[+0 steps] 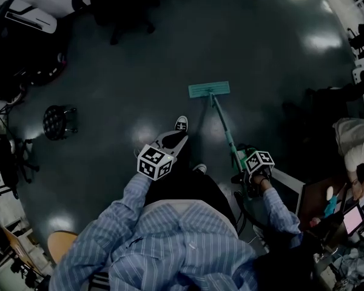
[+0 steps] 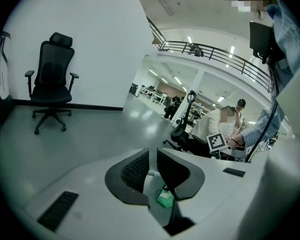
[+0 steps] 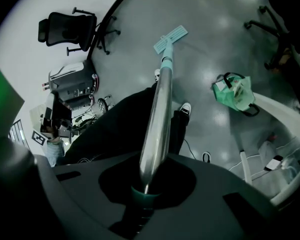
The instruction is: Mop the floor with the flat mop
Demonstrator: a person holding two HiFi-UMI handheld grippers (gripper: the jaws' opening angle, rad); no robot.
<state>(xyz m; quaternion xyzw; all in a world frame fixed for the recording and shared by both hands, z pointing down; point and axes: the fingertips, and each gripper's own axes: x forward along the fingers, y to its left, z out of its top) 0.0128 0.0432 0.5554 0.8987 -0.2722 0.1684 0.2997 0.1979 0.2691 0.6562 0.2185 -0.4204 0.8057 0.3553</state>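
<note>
Looking down on the whole job first: the dark floor [image 1: 139,59] spreads wide in front of both tongs, glossy under the ceiling lights, and that shine makes it impossible to tell mopped ground from dry. No wet trail or streak shows anywhere, so I'd judge the mopping to be at an early stroke with nearly all the floor left to cover, though that is only a reading of the surface. Next down in size, the flat mop [image 1: 221,123] is in play, its handle running forward and away from the right tongs [image 3: 147,184], which are closed tight around the metal shaft near its upper end. Out at the far end of that handle, well ahead of the right tongs, the teal mop head [image 1: 209,90] lies flat on the floor, ready to be pushed or drawn. The left tongs [image 2: 152,164] are off the mop altogether, held up beside the handle at the person's left, pads drawn almost together with only a slit between them and nothing gripped. So it's one-handed work for now, and a second grip lower on the shaft would likely steady the strokes. Off to the left of the left tongs a small black stool [image 1: 57,122] stands on the floor, something to mop around.
</note>
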